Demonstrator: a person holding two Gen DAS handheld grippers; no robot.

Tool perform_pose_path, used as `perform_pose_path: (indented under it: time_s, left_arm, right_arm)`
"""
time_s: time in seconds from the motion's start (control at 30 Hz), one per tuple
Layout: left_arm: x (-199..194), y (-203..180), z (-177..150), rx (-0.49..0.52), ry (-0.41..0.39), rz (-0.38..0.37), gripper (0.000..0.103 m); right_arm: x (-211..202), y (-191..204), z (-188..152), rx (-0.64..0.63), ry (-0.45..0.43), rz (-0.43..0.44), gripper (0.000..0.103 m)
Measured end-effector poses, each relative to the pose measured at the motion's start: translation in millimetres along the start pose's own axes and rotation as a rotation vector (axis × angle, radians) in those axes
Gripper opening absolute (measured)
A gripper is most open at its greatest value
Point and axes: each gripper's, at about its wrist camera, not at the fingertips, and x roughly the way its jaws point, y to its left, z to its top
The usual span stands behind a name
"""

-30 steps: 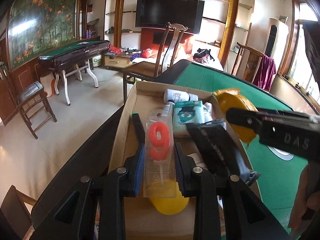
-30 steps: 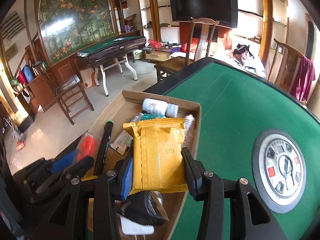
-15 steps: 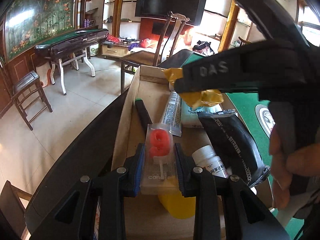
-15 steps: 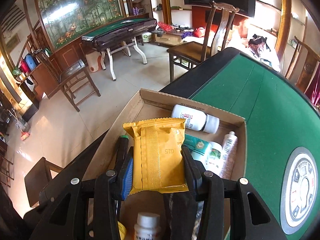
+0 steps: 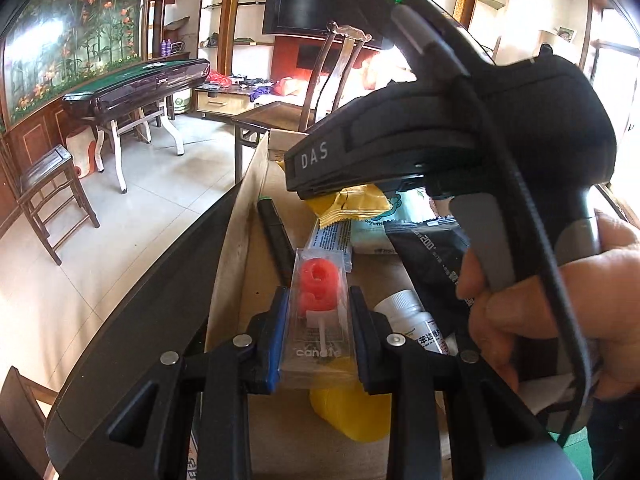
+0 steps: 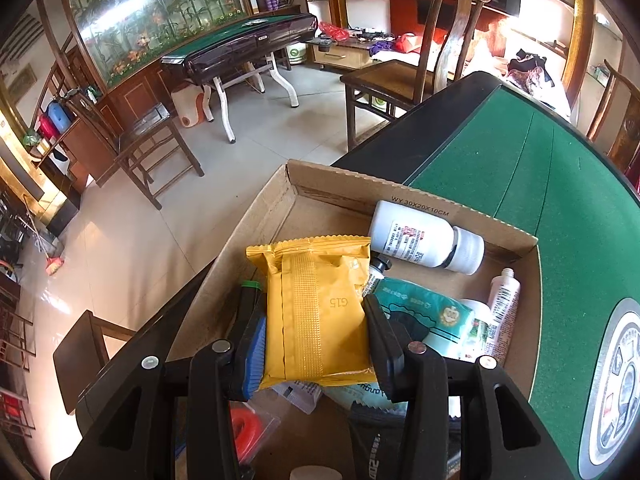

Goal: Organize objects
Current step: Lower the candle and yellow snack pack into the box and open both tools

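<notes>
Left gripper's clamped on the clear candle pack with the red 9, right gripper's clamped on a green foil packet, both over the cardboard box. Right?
One thing is off: the foil packet in the right gripper is yellow, not green, as the right wrist view shows. The rest holds: the left gripper is clamped on the clear candle pack with the red 9, both over the cardboard box.

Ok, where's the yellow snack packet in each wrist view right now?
Left wrist: yellow snack packet at centre, under the right gripper's body, over the cardboard box.
Right wrist: packet low centre, clamped between the right gripper fingers.
Shared landmark: black marker along the box's left wall.
</notes>
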Motion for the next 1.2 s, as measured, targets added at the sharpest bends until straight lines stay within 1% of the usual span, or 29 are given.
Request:
perform_pose_path:
  time_s: [0.43, 1.2]
  left_arm:
    - [0.9, 2.9, -0.9, 0.0, 0.013, -0.009, 0.028]
    - [2.9, 4.0, -5.2, -0.002, 0.019, -0.004, 0.028]
  right_arm:
    - [7.4, 1.6, 9.6, -0.022, -0.001, -0.025, 0.048]
    - [9.2, 7.0, 12.5, -0.064, -0.005, -0.057, 0.05]
